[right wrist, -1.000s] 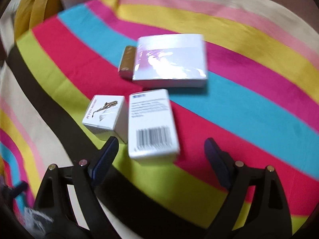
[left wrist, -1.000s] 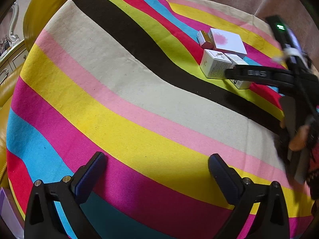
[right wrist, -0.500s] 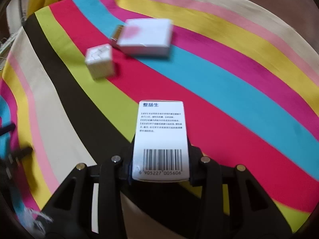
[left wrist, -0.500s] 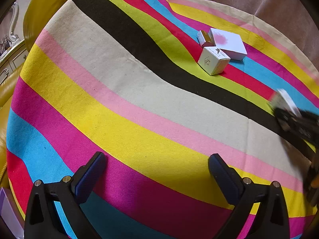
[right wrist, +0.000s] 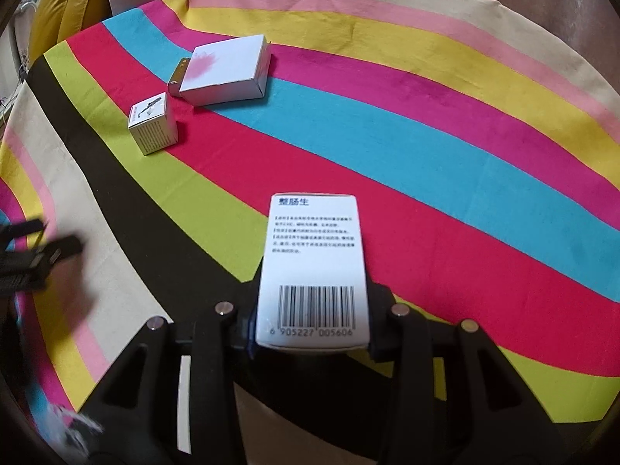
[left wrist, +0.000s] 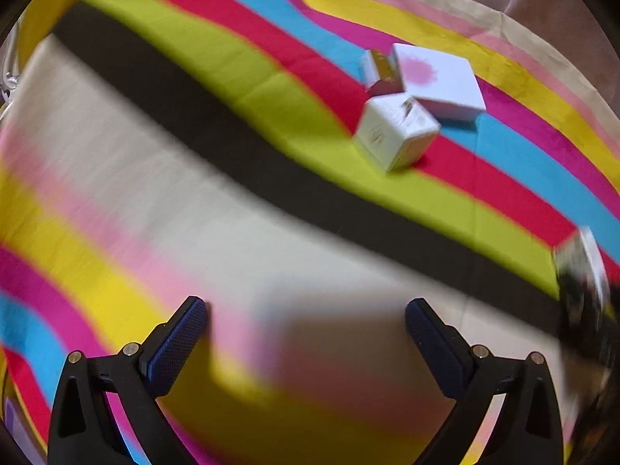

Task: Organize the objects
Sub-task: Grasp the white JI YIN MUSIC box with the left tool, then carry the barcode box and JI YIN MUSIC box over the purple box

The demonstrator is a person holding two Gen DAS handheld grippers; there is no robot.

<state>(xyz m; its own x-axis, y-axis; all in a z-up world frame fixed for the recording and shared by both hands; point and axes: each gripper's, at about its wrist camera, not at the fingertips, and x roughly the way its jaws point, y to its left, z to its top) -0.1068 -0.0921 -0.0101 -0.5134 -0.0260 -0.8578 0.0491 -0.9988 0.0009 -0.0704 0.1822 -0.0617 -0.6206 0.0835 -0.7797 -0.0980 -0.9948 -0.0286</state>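
Note:
My right gripper [right wrist: 312, 321] is shut on a white box with a barcode [right wrist: 313, 267], held lifted above the striped cloth. That box and gripper show blurred at the right edge of the left wrist view as the barcode box [left wrist: 585, 259]. Farther back stand a small white cube box [right wrist: 153, 124], a flat white box with a pink blotch [right wrist: 226, 69] and a small gold-topped box [right wrist: 180, 75] beside it. The left wrist view shows the cube box [left wrist: 395, 131], the flat box [left wrist: 438, 77] and the gold-topped box [left wrist: 381, 68]. My left gripper [left wrist: 306, 333] is open over the cloth with nothing between its fingers.
The round table wears a cloth [right wrist: 426, 162] with bright coloured stripes. A yellow padded seat [right wrist: 66, 11] stands behind it at the far left. The left gripper's blurred fingers [right wrist: 46, 252] enter the right wrist view at the left edge.
My right gripper closed on the barcode box and carried it away from the other boxes, toward the near side. My left gripper moved across the cloth toward the boxes, still open.

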